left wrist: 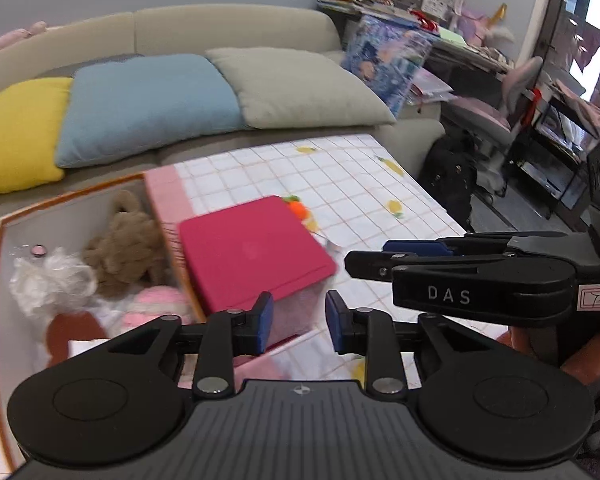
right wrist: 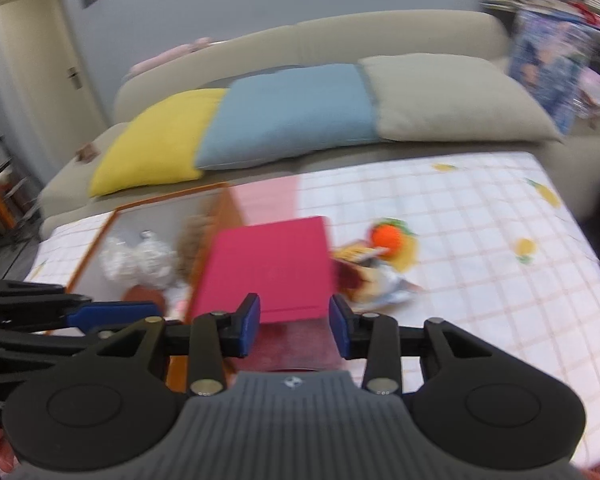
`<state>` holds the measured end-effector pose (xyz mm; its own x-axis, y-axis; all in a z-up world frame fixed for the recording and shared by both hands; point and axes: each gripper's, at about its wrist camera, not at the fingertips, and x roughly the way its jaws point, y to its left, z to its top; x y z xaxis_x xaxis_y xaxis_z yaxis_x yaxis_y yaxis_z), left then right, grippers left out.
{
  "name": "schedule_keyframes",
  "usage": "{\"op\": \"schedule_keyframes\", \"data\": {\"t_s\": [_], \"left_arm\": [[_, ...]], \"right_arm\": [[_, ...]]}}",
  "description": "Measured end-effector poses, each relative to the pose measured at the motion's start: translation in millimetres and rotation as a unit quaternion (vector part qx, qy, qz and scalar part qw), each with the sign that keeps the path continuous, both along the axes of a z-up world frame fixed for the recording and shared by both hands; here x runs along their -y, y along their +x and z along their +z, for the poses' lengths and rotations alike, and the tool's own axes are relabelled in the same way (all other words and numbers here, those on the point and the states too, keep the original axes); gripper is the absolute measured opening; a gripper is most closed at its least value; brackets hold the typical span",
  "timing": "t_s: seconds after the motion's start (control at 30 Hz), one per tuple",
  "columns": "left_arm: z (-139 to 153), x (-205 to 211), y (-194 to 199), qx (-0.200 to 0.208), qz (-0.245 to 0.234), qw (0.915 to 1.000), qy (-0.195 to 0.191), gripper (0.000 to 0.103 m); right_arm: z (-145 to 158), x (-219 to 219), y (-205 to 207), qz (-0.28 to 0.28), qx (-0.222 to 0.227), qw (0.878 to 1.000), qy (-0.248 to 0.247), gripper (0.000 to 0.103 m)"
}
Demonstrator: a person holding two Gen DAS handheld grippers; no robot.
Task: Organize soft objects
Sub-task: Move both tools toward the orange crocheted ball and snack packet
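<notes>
both hand-held grippers [left wrist: 299, 322] [right wrist: 294, 326] spread, holding nothing — the pink lid [left wrist: 252, 252] leaning on the bin [left wrist: 80, 196] could slide off if bumped.

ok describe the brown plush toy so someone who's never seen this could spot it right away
Start at the table with the checked lemon-print cloth in front of the beige sofa, then find the open orange-rimmed storage box at its left end. The fuzzy brown plush toy lies inside against the box's right wall. It is the only brown, shaggy thing there, beside a crinkly clear plastic bag and a pink-and-white knitted toy.
</notes>
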<state>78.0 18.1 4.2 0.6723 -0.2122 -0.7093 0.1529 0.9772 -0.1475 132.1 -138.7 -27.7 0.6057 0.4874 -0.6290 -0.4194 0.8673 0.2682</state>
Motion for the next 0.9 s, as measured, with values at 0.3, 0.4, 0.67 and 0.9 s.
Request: {"op": "schedule_keyframes", "data": {"t_s": [0.3,0.4,0.67,0.9], "left_arm": [[-6.9,43.6,30.2,-0.006,-0.045,0.9981,0.041,0.037],[-9.1,49.2,40.3,-0.007,-0.058,0.9966,0.058,0.037],[-18.1,60.0,74.4,-0.032,-0.12,0.9825,0.138,0.037],[-27.7,76.3,111.9,-0.054,-0.183,0.9577,0.216,0.038]], "right_arm": [[-18.1,47.8,16.5,-0.068,0.004,0.998,0.003,0.053],[-26.7,53.6,27.0,-0.077,0.0,0.997,0.006,0.053],[-56.3,51.1,57.9,-0.06,0.002,0.998,0.005,0.052],[-86.1,51.9,89.3,-0.04,-0.014,0.999,0.021,0.049]]}}
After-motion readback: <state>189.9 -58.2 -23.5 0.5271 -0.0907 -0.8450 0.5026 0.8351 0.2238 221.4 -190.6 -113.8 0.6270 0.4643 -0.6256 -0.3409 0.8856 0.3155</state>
